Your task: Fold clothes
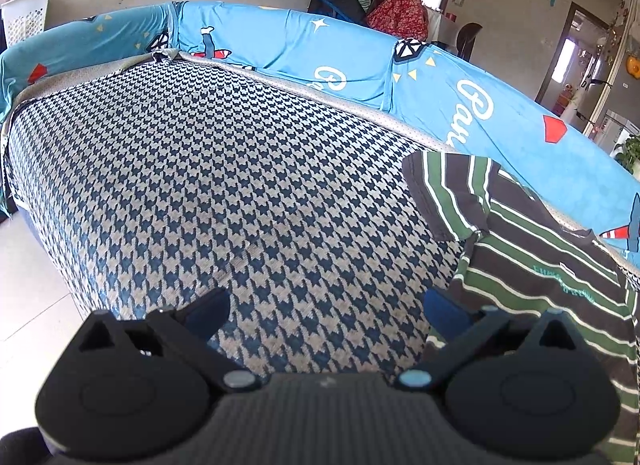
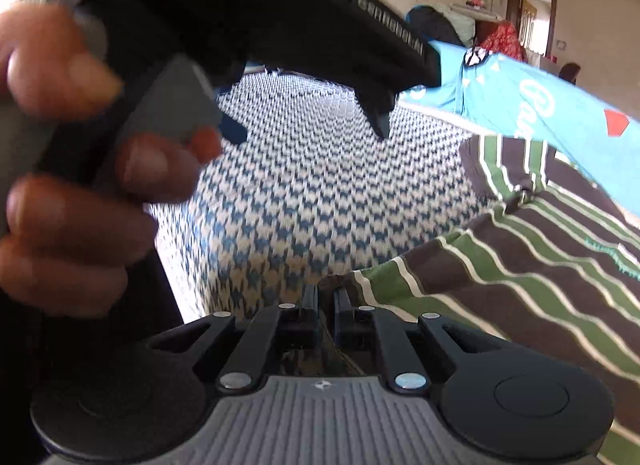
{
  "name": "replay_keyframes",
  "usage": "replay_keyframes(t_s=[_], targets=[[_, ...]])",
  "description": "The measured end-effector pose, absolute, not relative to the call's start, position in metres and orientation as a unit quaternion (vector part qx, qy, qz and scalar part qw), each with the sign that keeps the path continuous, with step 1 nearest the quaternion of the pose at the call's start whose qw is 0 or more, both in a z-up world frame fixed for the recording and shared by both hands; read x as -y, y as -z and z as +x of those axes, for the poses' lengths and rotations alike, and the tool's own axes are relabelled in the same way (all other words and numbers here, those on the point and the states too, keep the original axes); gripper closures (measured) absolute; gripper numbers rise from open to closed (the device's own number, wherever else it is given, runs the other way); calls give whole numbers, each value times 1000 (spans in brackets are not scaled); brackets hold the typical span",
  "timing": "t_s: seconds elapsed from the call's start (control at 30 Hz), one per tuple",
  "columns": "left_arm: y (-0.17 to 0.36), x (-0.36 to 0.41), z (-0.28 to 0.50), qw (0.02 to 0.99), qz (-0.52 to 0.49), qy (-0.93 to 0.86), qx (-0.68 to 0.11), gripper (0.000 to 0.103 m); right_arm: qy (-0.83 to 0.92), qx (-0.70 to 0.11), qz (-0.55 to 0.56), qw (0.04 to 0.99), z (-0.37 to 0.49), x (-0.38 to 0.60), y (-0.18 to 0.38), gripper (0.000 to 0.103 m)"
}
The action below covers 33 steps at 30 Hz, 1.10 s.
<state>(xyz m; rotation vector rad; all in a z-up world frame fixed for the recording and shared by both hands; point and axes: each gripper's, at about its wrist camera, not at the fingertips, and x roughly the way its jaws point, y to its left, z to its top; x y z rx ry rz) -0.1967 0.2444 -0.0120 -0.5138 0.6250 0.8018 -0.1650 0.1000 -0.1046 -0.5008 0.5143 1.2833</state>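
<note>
Striped in brown, green and white, one shirt lies spread at the right end of the houndstooth sofa seat, its sleeve reaching toward the blue backrest cover. Two grippers show. The left gripper hovers with fingers spread wide and empty. The right gripper has its fingers pinched tight on the shirt's hem corner, near the seat's front edge.

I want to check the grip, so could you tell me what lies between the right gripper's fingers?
In the right wrist view, the right gripper is shut on a corner of the striped shirt; only that fabric lies between its fingers.
</note>
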Motion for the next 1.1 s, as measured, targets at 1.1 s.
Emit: replay_keyframes(t_s=[1.1], targets=[[59, -178, -135, 848, -154, -300, -409, 0, -427, -290, -109, 849, -109, 32, 94, 76]])
